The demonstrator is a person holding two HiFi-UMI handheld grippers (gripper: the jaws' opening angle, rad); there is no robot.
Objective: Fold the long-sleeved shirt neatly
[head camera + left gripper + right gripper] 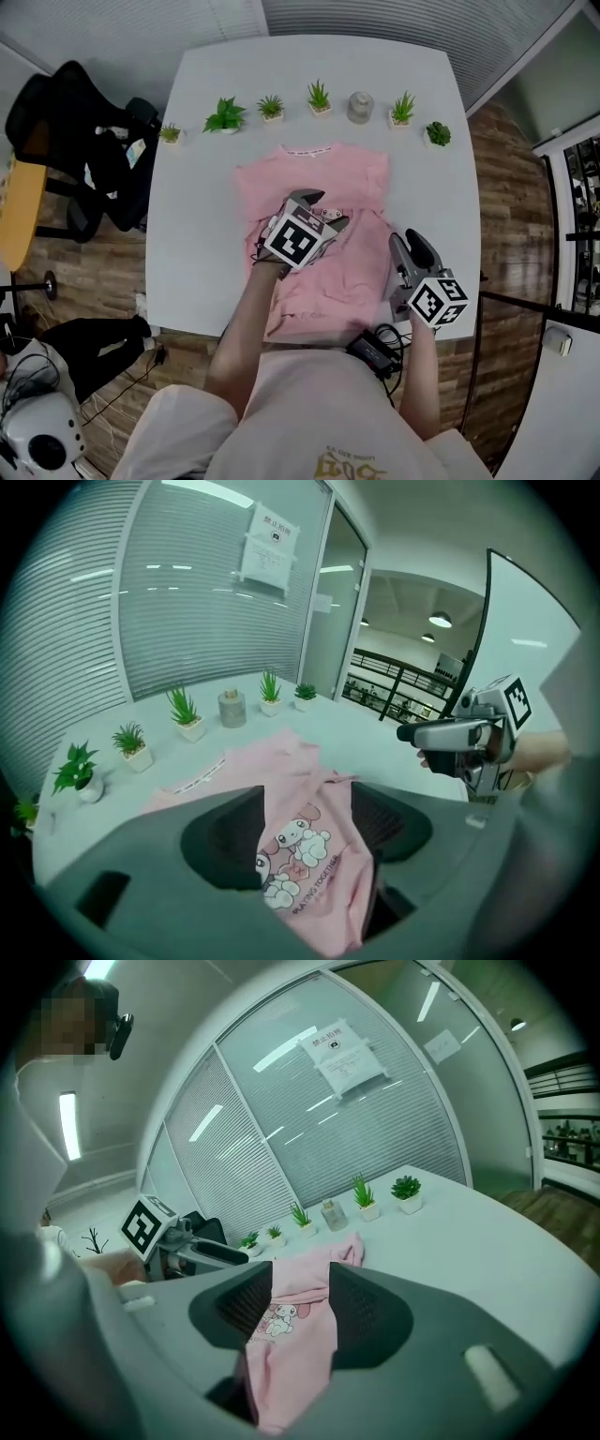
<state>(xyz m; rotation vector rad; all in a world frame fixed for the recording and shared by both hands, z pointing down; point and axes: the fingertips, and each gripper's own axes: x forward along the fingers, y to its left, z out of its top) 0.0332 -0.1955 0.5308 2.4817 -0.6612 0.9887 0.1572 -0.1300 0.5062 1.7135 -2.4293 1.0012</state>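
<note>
Pink long-sleeved shirt (314, 173) spread across middle of white table (202, 187), collar toward table's far edge, hem at near edge. Left gripper (306, 825) above table's middle, jaws fairly wide, clamped on raised fold of printed pink fabric. Right gripper (298, 1312) toward table's near right corner, jaws narrower, pinching another bunch of same shirt. Row of small potted plants (225, 115) and grey jar (361, 106) along table's far edge.

The one desk (202, 225) carries six small potted plants (225, 116), one grey jar (361, 107) and one pink shirt (323, 173). One black chair (80, 141) stands beside it. There are two grippers: one left gripper (317, 208) and one right gripper (411, 246).
</note>
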